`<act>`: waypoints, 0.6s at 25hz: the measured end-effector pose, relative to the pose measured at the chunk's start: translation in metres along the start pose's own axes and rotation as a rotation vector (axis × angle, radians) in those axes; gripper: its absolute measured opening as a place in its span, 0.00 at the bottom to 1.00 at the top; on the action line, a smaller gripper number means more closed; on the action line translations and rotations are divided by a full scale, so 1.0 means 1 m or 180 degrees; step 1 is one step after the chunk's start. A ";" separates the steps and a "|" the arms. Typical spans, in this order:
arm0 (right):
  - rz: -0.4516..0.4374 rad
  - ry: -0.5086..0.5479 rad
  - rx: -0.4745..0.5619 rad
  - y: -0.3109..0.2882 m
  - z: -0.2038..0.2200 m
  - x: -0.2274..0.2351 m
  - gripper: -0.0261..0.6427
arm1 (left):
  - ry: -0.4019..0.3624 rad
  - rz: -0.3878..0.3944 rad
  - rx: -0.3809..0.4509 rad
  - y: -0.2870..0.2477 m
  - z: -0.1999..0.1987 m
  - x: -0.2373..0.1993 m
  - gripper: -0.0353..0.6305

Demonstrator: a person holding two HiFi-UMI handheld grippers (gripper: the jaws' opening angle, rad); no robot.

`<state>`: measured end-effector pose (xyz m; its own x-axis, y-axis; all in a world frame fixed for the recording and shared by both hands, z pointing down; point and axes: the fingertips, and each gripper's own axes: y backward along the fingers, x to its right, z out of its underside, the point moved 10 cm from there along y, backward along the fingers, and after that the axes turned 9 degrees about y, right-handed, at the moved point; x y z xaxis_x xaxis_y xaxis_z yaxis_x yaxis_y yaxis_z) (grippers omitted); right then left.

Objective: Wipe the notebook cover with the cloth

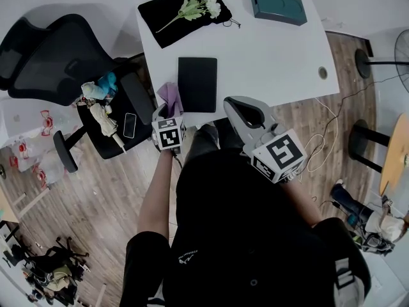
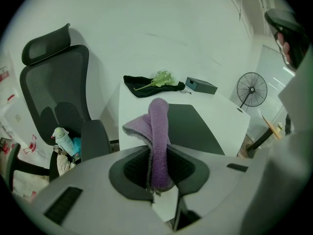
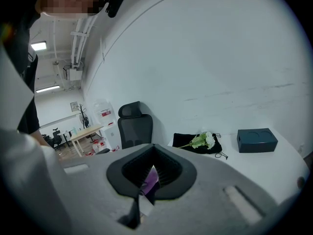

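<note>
Head view gives us the notebook (image 1: 197, 84) lying flat by the near edge of the table (image 1: 268, 56). Just beside its left edge the purple cloth (image 1: 170, 98) stands up from our left gripper (image 1: 167, 114), whose jaws are clamped on a fold of it. Our right gripper (image 1: 246, 112) hovers just right of the notebook, jaws together and holding nothing. Farther back lie flowers (image 1: 199, 2) and a box (image 1: 277, 5); a chair (image 1: 57, 56) stands to the left.

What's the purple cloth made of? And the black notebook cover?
The cloth, clamped in the left gripper, looks like soft, fuzzy fabric, maybe microfibre or terry: nubbly pile, floppy folds. The notebook cover looks smooth and matte, perhaps plastic or faux leather; no shine or texture shows.
</note>
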<state>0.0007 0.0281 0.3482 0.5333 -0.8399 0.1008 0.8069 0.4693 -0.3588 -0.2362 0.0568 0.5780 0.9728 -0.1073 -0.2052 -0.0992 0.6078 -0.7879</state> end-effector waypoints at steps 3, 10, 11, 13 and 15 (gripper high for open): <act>-0.0010 0.0000 0.0001 0.000 0.000 0.001 0.04 | 0.0046 -0.0052 0.0070 0.000 -0.001 -0.007 0.17; -0.0038 0.0001 -0.0011 0.001 0.002 0.005 0.04 | 0.0234 -0.0177 0.0206 0.019 -0.006 -0.017 0.17; -0.0046 0.0003 -0.0011 0.002 0.003 0.007 0.04 | 0.0265 -0.0177 0.0266 0.025 -0.009 -0.016 0.17; -0.0060 0.0001 -0.0005 0.004 0.003 0.011 0.04 | 0.0319 -0.0174 0.0394 0.037 -0.014 -0.012 0.17; -0.0075 -0.0001 0.0014 0.005 0.003 0.017 0.04 | 0.0363 -0.0169 0.0528 0.048 -0.020 -0.006 0.17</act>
<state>0.0143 0.0171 0.3505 0.5142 -0.8507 0.1095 0.8203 0.4505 -0.3523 -0.2510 0.0710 0.5293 0.9449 -0.2252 -0.2378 -0.0035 0.7192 -0.6948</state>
